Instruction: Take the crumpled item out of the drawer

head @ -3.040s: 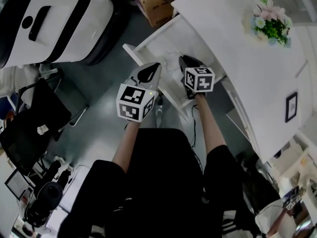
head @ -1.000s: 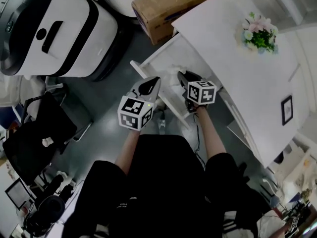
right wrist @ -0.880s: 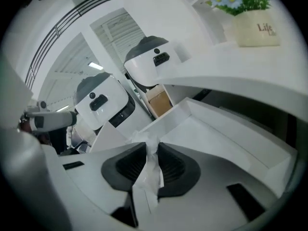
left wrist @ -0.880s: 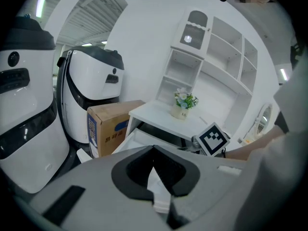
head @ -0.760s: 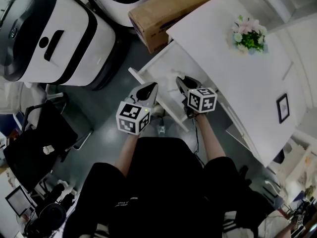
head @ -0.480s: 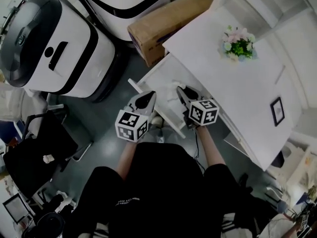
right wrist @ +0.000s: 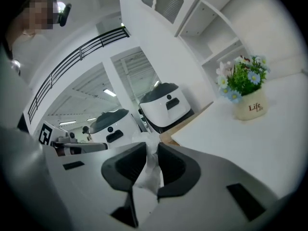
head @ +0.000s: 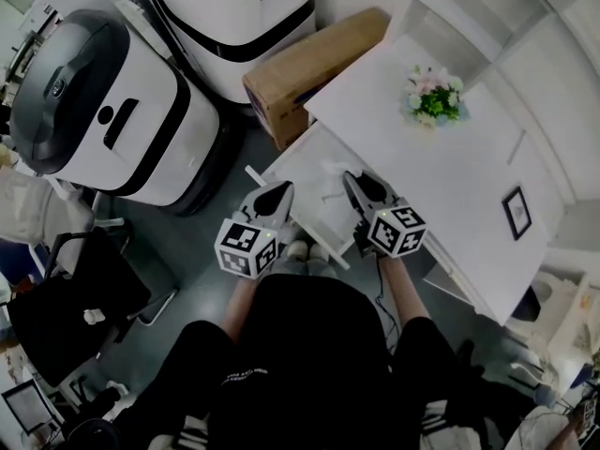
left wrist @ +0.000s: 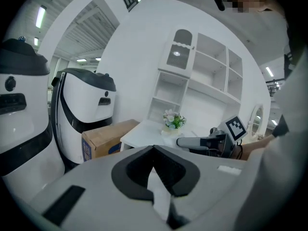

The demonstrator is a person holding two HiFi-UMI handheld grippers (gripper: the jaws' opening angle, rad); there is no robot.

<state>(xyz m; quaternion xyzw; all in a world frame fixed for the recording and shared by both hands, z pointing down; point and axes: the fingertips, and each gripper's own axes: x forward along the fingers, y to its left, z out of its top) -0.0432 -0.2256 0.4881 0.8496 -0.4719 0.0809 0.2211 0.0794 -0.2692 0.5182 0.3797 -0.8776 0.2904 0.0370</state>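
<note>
My right gripper [right wrist: 151,146] is shut on a white crumpled item [right wrist: 147,170], which bulges out between its dark pads and past the tips. In the head view the right gripper [head: 359,184] hovers over the front of the open white drawer [head: 300,162], below the edge of the white table [head: 441,167]. The left gripper [head: 274,197] hangs beside the drawer's front left corner. Its jaws [left wrist: 154,148] meet at the tips with nothing between them. The drawer's inside is too pale to tell what lies in it.
A flower pot [head: 431,97] and a small picture frame [head: 516,212] stand on the table. A cardboard box [head: 309,64] sits behind the drawer, with two large white machines [head: 103,120] [head: 244,17] to the left. A black chair [head: 75,307] stands at the lower left.
The head view has pulled back and shows more of the room. Both grippers have stayed by the drawer's front, the right one a little further right. Its hold on the crumpled item is unchanged.
</note>
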